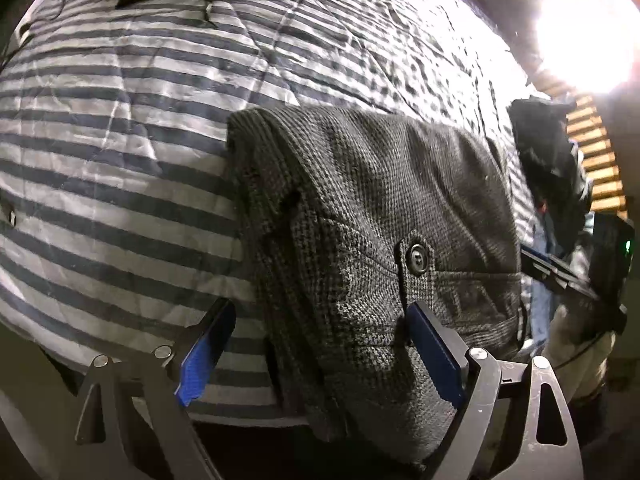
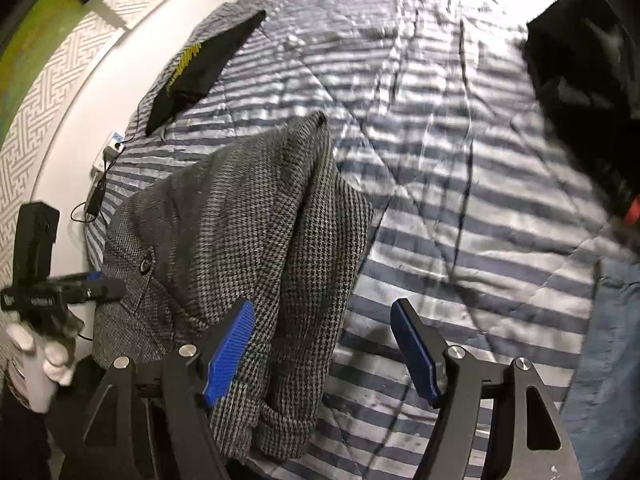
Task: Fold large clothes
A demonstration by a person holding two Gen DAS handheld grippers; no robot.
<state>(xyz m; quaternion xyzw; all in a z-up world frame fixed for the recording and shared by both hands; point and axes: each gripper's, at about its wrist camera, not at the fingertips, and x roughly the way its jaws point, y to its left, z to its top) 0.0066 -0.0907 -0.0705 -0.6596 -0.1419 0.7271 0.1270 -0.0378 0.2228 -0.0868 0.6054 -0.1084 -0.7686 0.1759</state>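
A: Blue pads lined both fingers of the left gripper. What was its condition?

B: Released. Its jaws stood wide apart. The right pad touched the coat just below a dark button; the left pad hung over the striped quilt, clear of the cloth. Nothing was clamped.

A: And the right gripper?

B: Also released, jaws spread. Its left pad lay against the lower edge of the coat; the right pad stood over bare quilt.

A: Location of the garment?

B: Grey houndstooth coat, folded into a thick bundle, resting on the quilt at the near edge of the bed. In the right view it lay left of centre, with one corner pointing away from the camera.

A: Items beyond it?

B: A black item with a yellow mark lay flat on the quilt, well apart from the coat. A dark heap sat at the far right, and blue fabric ran down the right edge. In the right view, a white-gloved hand held the left gripper body beside the coat. Cables and a plug ran along the white wall. In the left view, a bright lamp glared at upper right.
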